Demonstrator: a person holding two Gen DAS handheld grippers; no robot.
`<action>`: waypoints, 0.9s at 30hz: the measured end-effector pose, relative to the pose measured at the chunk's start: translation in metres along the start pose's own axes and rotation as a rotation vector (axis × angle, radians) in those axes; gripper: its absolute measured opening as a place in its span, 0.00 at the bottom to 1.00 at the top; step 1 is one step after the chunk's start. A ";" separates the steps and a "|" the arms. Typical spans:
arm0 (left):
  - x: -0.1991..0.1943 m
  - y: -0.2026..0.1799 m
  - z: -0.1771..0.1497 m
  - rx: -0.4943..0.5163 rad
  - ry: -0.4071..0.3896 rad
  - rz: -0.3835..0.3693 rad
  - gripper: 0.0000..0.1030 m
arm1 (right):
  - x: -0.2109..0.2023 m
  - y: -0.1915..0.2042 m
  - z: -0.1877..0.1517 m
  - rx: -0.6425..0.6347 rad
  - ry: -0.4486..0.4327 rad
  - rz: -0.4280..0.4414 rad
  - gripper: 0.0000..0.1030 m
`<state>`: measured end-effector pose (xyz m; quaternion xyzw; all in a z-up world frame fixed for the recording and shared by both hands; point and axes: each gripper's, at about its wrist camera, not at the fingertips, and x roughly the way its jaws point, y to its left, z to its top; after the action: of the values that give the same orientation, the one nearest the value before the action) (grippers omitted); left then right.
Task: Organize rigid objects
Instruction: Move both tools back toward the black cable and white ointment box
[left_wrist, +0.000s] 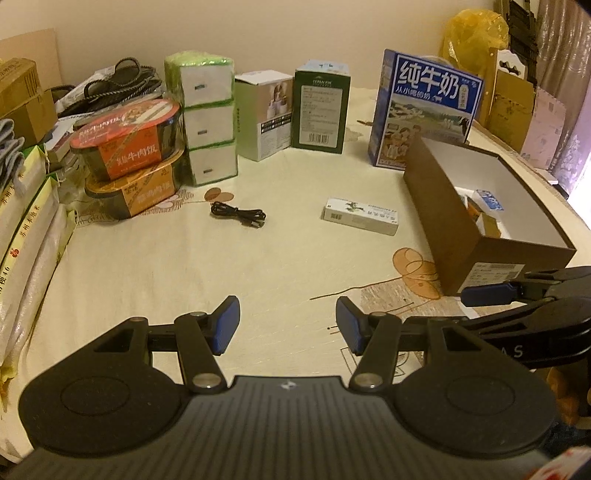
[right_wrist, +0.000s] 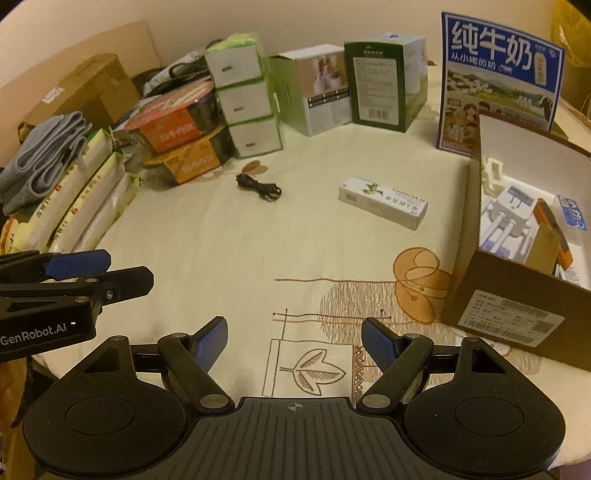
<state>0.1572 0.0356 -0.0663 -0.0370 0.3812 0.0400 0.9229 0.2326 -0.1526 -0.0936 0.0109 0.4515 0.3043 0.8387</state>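
A small white and green carton lies flat on the cream cloth, also in the right wrist view. A coiled black cable lies to its left, also seen from the right wrist. An open brown box stands at the right and holds a white plug adapter and other small items. My left gripper is open and empty above the cloth. My right gripper is open and empty near the brown box.
At the back stand a blue milk carton, a dark green box, a pale box and stacked tissue packs. Two stacked meal tubs and rice bags fill the left side.
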 end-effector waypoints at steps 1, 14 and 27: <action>0.004 0.001 0.000 0.000 0.006 0.002 0.52 | 0.003 -0.001 0.000 0.000 0.005 -0.001 0.74; 0.057 0.016 0.010 -0.012 0.060 0.025 0.52 | 0.051 -0.017 0.019 -0.004 0.043 -0.018 0.74; 0.104 0.023 0.025 -0.027 0.066 0.047 0.52 | 0.090 -0.037 0.059 -0.094 -0.013 -0.059 0.74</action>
<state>0.2462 0.0659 -0.1230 -0.0416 0.4117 0.0655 0.9080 0.3328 -0.1205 -0.1373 -0.0400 0.4312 0.3003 0.8499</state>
